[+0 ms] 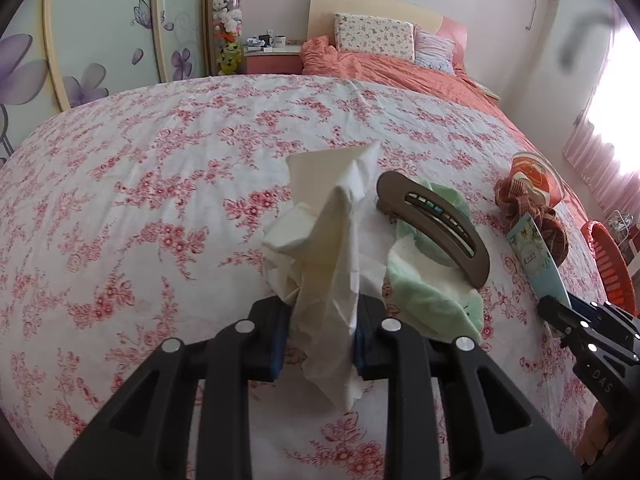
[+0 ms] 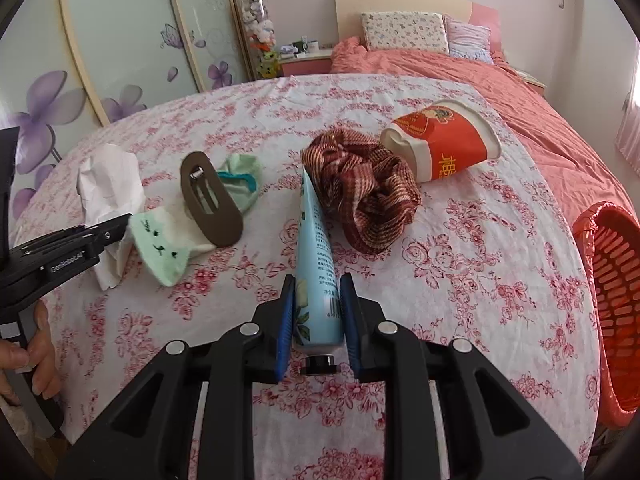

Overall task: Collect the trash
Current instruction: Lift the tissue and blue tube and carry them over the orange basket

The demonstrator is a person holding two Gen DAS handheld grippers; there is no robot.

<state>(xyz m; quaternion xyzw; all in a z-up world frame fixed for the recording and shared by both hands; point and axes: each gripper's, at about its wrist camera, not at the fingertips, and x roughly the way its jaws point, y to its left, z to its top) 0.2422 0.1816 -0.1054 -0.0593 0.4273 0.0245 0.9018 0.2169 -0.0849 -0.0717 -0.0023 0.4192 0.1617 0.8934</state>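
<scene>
Tissue (image 1: 328,264), crumpled white, sits pinched between left gripper (image 1: 322,336) pads, which press its sides, on the floral sheet (image 1: 140,184). Right gripper (image 2: 318,312) jaws are clamped on blue tube (image 2: 316,264), cap toward camera. Brown hair clip (image 1: 436,224) lies on green sock (image 1: 432,292) just beside the tissue. Plaid scrunchie (image 2: 360,192) touches red paper cup (image 2: 444,144). Orange basket (image 2: 612,304) is at bed's right edge.

Floral-sheeted bed (image 2: 460,264) under hair clip (image 2: 210,200), green sock (image 2: 168,252), scrunchie (image 2: 360,192), paper cup (image 2: 444,140).
</scene>
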